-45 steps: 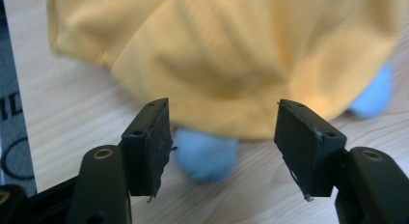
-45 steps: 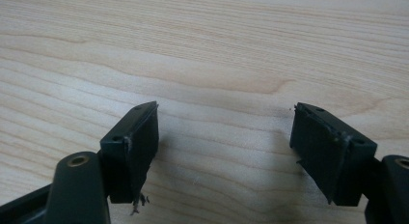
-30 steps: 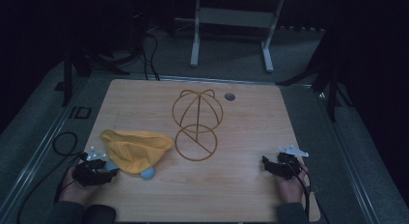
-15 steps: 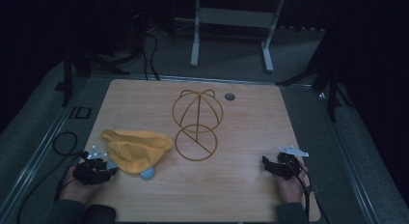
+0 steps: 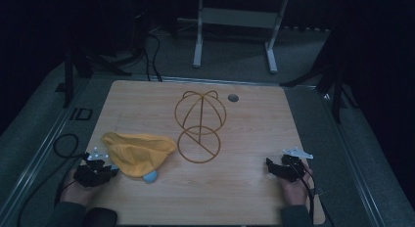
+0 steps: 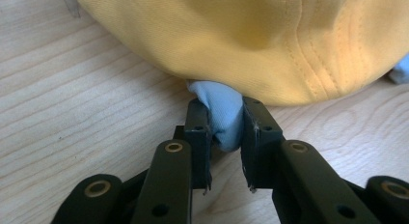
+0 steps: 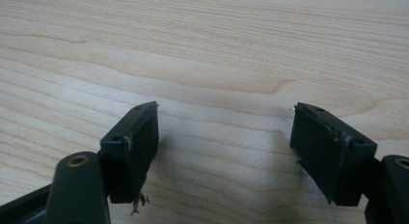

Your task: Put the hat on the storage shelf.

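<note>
Where the table (image 5: 254,188) meets its frame, black letters (image 5: 80,114) read "ID".

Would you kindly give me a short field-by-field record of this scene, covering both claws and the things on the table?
surface: wooden table
cap: yellow cap lies near the table's left front, light blue part poking out at its edge
stand: gold wire hat stand, mid-table, apart from the cap
left claw: jaws have just been closing, pads now pinching the light blue part
right claw: jaws wide apart over bare wood, nothing between them
hole: small round grommet near the far edge
</note>
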The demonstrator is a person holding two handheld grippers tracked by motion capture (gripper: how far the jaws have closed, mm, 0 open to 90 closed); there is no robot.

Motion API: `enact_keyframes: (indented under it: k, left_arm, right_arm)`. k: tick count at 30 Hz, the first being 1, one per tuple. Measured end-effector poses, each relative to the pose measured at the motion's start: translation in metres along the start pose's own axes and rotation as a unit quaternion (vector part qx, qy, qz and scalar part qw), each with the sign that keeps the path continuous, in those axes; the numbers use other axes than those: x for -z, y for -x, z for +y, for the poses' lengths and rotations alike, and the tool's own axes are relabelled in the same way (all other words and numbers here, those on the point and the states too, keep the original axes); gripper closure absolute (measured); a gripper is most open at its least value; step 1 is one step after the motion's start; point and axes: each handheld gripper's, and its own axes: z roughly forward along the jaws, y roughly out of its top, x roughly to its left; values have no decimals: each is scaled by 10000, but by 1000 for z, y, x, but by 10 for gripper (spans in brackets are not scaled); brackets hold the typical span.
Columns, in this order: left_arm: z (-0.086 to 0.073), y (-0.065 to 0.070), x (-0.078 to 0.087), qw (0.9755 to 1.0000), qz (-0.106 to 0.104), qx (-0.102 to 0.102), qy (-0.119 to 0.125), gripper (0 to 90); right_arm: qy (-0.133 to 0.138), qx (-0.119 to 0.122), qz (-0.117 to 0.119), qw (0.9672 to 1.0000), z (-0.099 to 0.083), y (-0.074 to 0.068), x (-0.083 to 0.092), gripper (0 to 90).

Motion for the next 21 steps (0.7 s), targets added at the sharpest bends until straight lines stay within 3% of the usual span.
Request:
enact_keyframes:
  k: [21]
  left_arm:
    - [25,17,28,9990,-154,42,411,780]
  right_arm:
    - [0,17,21,10000,1,0,-1,251]
